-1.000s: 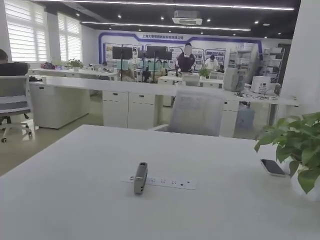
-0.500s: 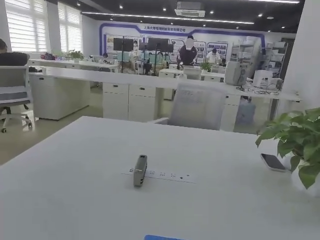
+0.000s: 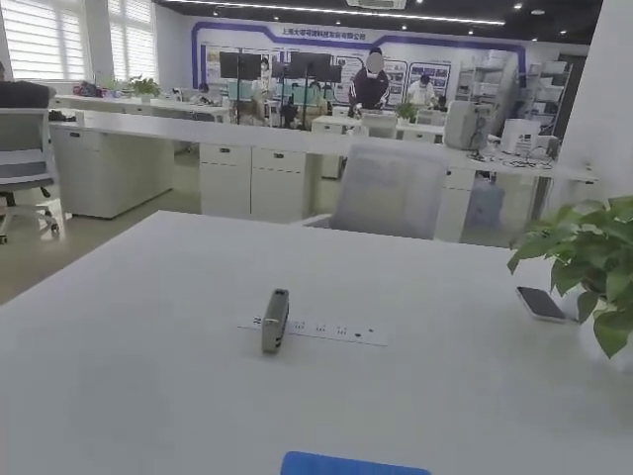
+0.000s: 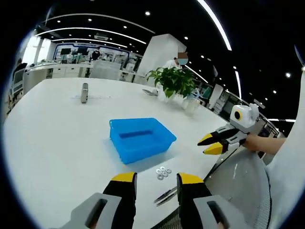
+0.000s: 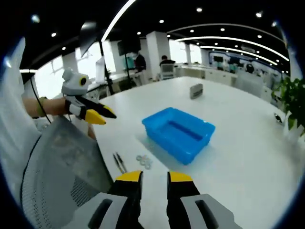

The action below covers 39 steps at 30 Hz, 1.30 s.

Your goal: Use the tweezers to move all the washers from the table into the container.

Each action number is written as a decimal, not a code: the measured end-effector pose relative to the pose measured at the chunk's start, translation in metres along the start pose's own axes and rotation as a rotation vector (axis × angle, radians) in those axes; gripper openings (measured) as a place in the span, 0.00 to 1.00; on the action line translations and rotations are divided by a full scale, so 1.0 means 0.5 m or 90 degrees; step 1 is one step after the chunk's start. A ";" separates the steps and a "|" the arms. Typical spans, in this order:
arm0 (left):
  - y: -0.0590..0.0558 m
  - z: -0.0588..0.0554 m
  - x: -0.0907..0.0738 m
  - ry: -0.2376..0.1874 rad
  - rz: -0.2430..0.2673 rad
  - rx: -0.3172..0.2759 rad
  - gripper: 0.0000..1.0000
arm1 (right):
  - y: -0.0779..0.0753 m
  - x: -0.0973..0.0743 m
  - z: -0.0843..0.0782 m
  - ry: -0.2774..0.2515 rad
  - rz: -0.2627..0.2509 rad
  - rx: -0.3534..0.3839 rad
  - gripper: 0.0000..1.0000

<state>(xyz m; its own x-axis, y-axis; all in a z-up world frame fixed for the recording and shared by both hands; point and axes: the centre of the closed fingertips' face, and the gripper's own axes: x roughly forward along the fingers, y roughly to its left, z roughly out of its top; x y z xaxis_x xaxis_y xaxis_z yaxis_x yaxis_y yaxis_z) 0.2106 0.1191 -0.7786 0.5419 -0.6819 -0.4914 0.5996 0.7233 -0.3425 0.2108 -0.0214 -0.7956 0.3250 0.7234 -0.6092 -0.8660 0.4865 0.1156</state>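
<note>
left gripper (image 4: 157,180): jaws wide apart, nothing in them, hanging over the near edge of the table (image 4: 57,138), with the washers (image 4: 163,171) framed right between the two tips in its own view
right gripper (image 5: 154,177): jaws parted as well, smaller gap, empty, up off the table and aimed at the container (image 5: 183,148); out past the table edge over a mesh chair back (image 4: 238,191) in the left gripper view
washers: small cluster of rings, flat on the table, outside the container and just off its near corner; touching each other or not, can't tell
tweezers (image 4: 167,194): flat on the table close to the edge, just beside the washers, clear of both grippers
container: blue tray, upright, mid-table, just past the washers; one blue rim poking into the bottom of the head view
table: white, long, pretty roomy
grey gadget (image 3: 275,321): sitting at one end of a white power strip (image 3: 336,333), well beyond the container
phone (image 3: 541,303): dark, flat on the table over on the right, near the plant (image 3: 588,262)
plant: leafy green, at the table's right edge
far chair (image 3: 388,193): pale mesh back, pulled up to the far side of the table
desks (image 3: 148,134): white rows further back in the room
</note>
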 end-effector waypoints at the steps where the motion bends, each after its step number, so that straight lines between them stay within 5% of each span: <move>1: -0.003 -0.007 0.003 0.018 -0.009 0.011 0.28 | 0.006 0.011 -0.013 0.011 0.016 -0.006 0.15; 3: -0.011 -0.021 0.012 0.052 -0.027 0.043 0.24 | 0.031 0.035 -0.039 0.042 0.069 -0.004 0.13; 8: -0.031 -0.092 0.037 0.195 -0.094 0.121 0.21 | 0.060 0.072 -0.093 0.129 0.135 -0.062 0.09; 14: -0.038 -0.139 0.063 0.288 -0.122 0.238 0.18 | 0.060 0.089 -0.124 0.198 0.134 -0.171 0.05; 22: -0.015 -0.177 0.085 0.407 -0.117 0.467 0.13 | 0.058 0.103 -0.121 0.200 0.124 -0.213 0.03; 23: -0.018 -0.170 0.090 0.399 -0.128 0.500 0.10 | 0.057 0.102 -0.124 0.207 0.124 -0.222 0.02; 33: -0.019 -0.165 0.098 0.394 -0.133 0.492 0.05 | 0.059 0.096 -0.117 0.194 0.128 -0.250 0.00; 39: -0.019 -0.164 0.096 0.367 -0.134 0.472 0.05 | 0.071 0.070 -0.075 0.143 0.122 -0.237 0.00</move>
<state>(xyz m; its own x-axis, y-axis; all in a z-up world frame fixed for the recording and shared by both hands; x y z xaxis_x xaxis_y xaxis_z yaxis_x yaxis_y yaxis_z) 0.1829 0.0883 -0.8646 0.1267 -0.4875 -0.8639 0.9784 0.2049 0.0279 0.1772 0.0030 -0.8423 0.0922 0.6393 -0.7634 -0.9929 0.1167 -0.0222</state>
